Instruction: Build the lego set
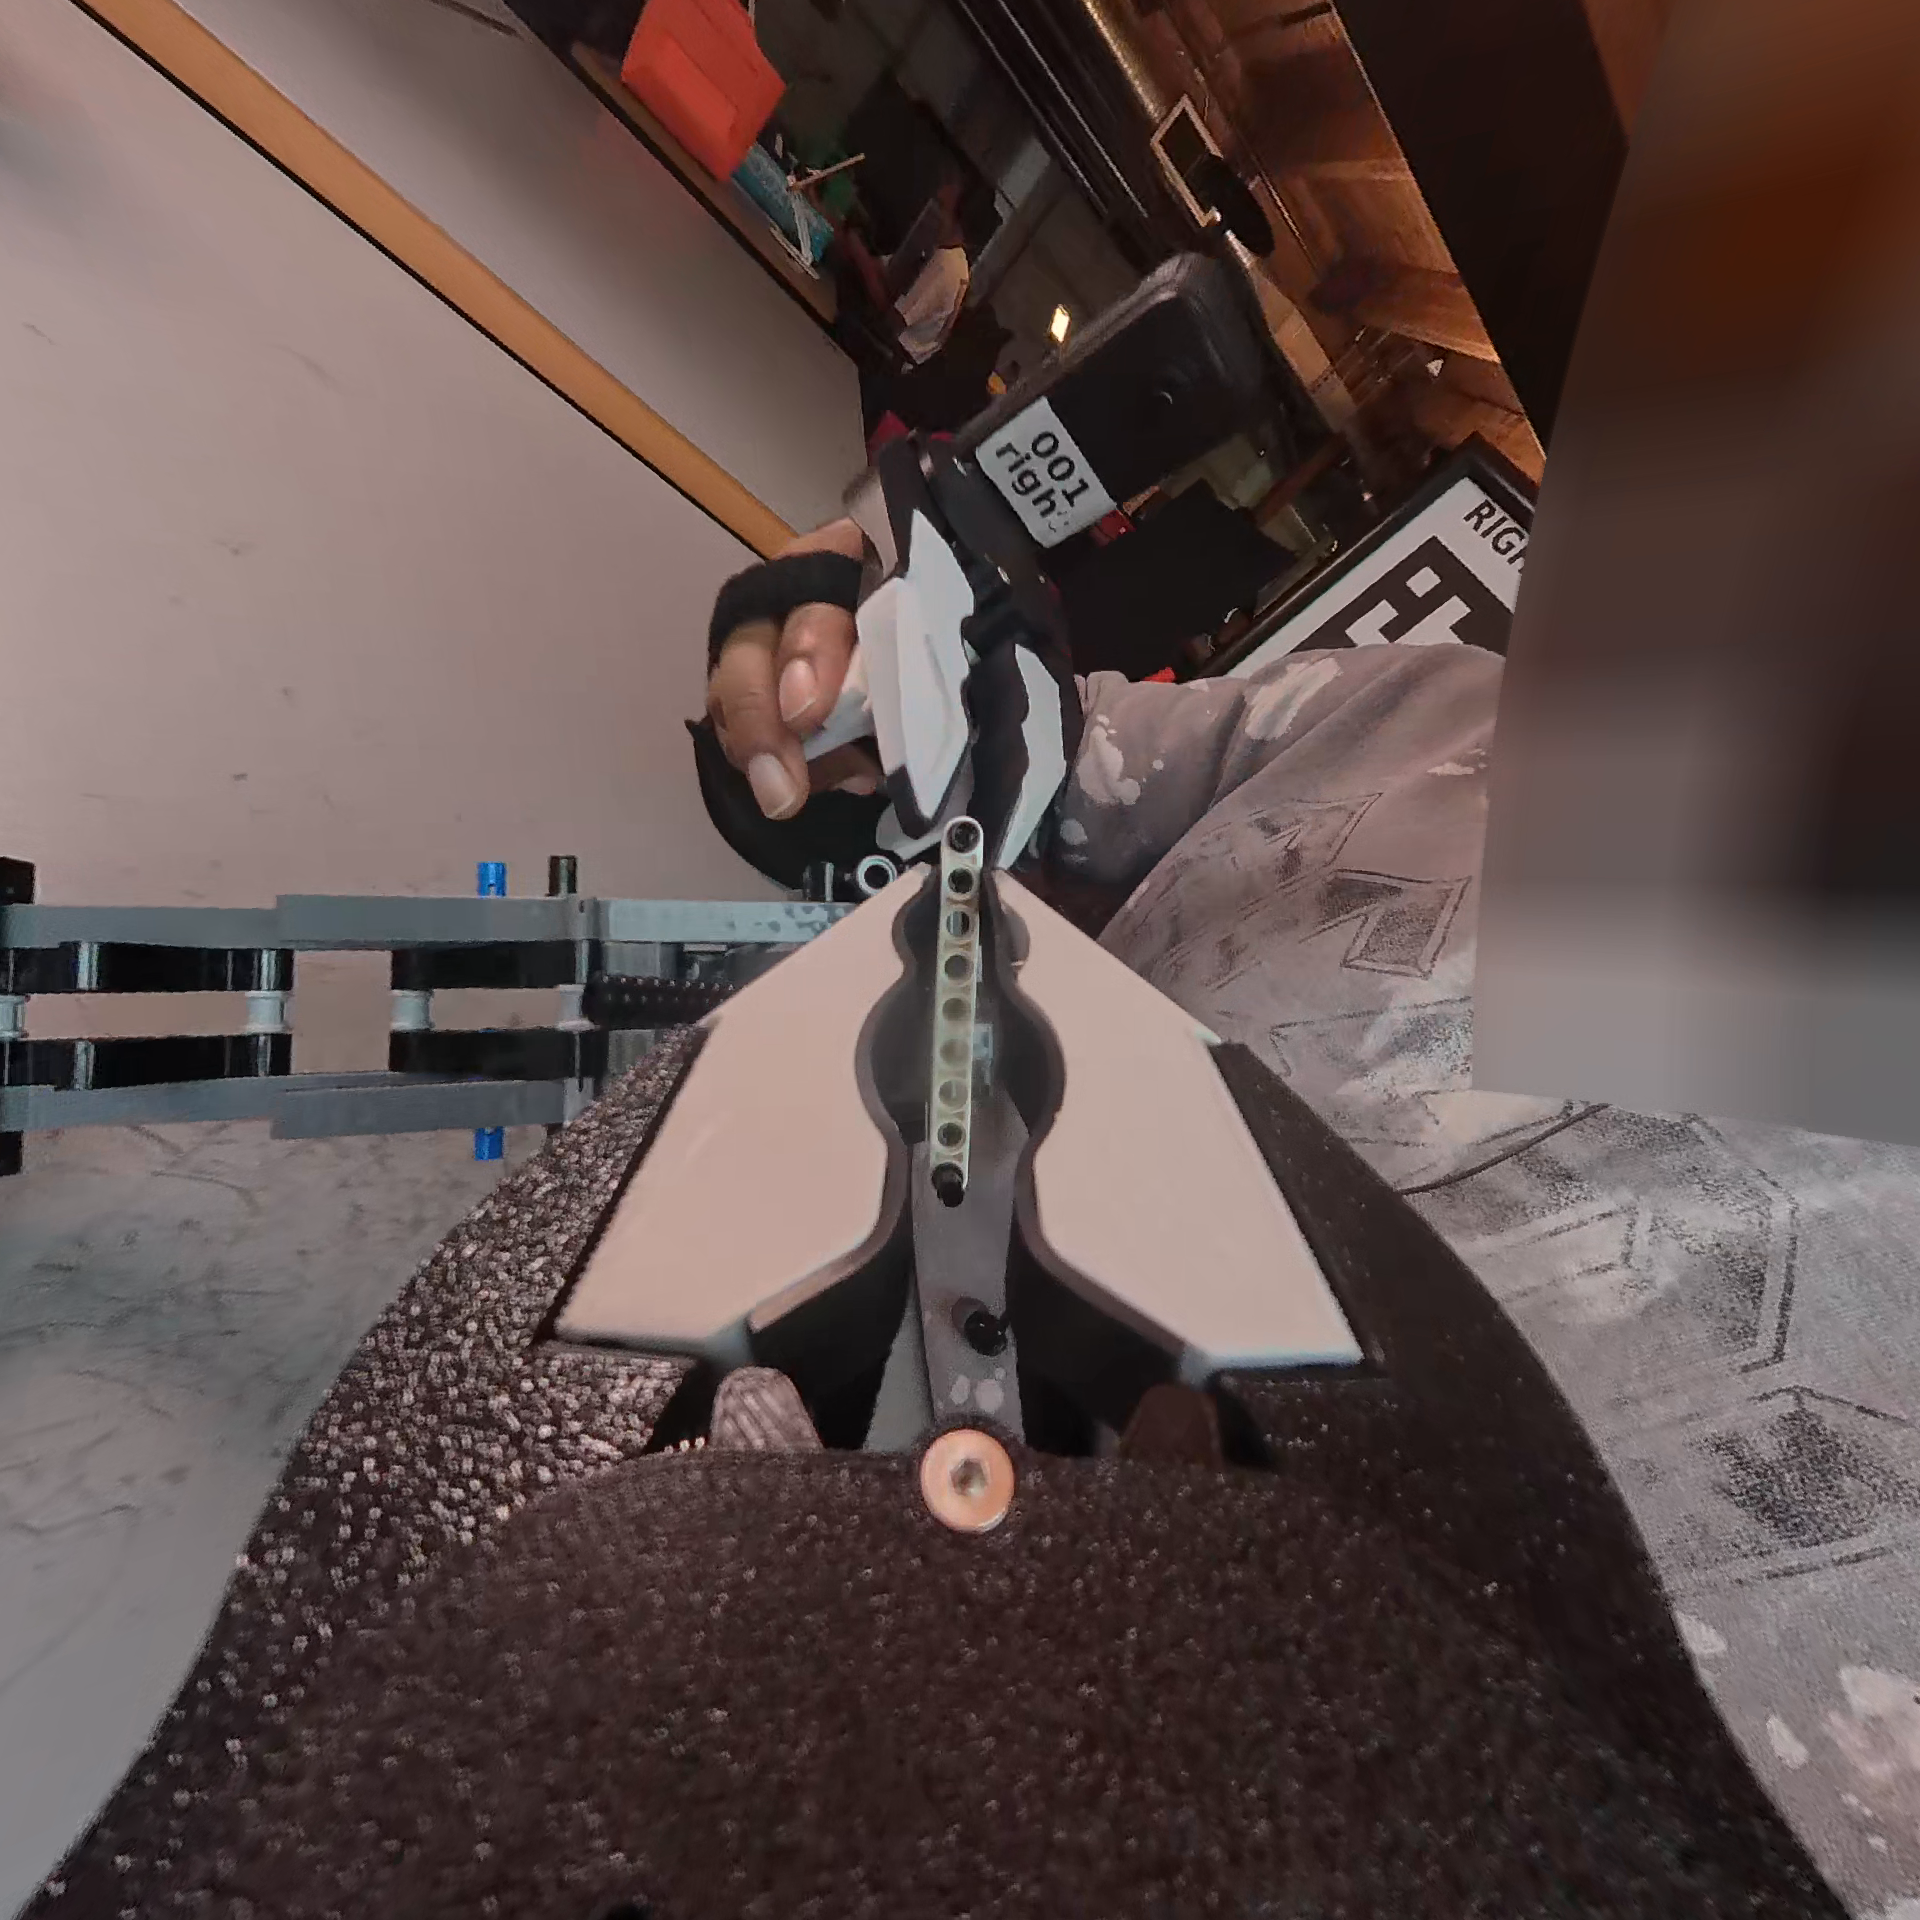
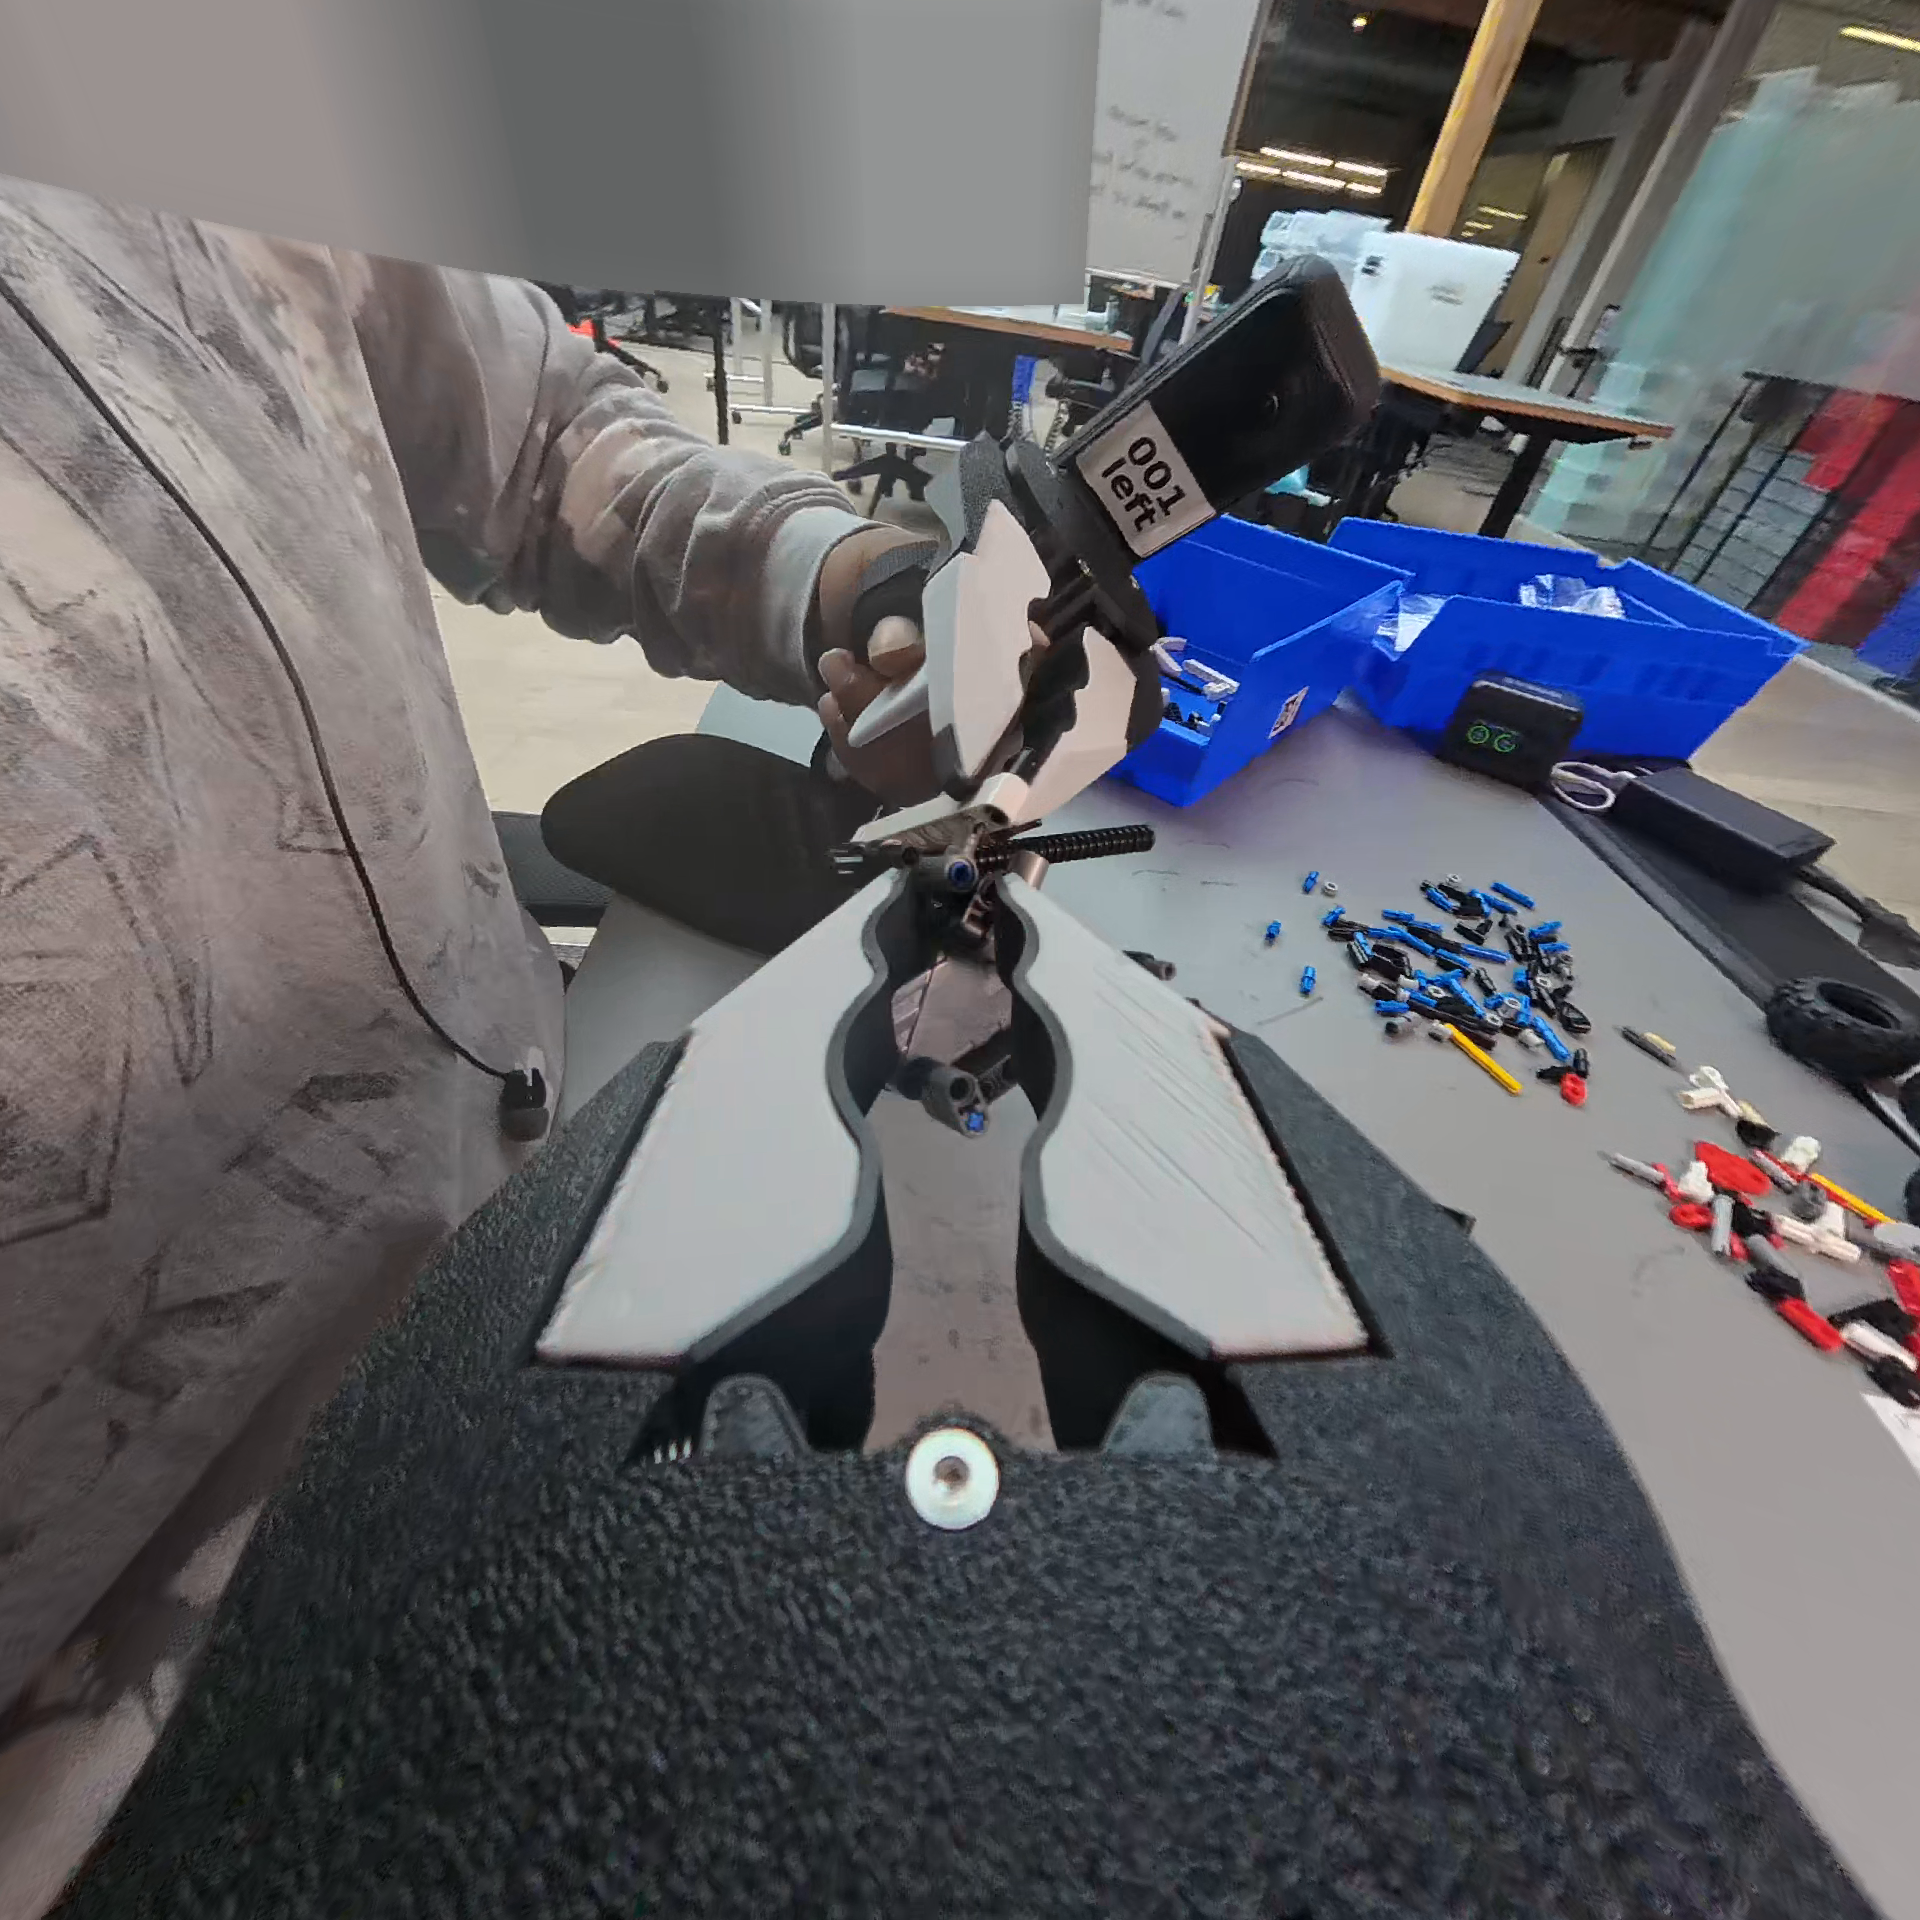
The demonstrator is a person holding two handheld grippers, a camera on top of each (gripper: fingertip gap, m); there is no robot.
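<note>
Lego assembly of grey and black beams [image 1: 312, 997] meets both hand-held grippers above the grey surface [image 2: 1351, 1299].
Left hand-held gripper [image 1: 961, 894] pinches a pale, hole-lined lego beam [image 1: 956, 1018]; right hand-held gripper [image 2: 951, 894] is clamped on the assembly's dark end. Loose blue and black pins [image 2: 1455, 977] lie at three o'clock, with blue plastic bins [image 2: 1455, 634] at one o'clock.

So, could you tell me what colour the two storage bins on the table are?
Bright blue storage bins, seen best in the right wrist view, behind the left gripper.
</note>
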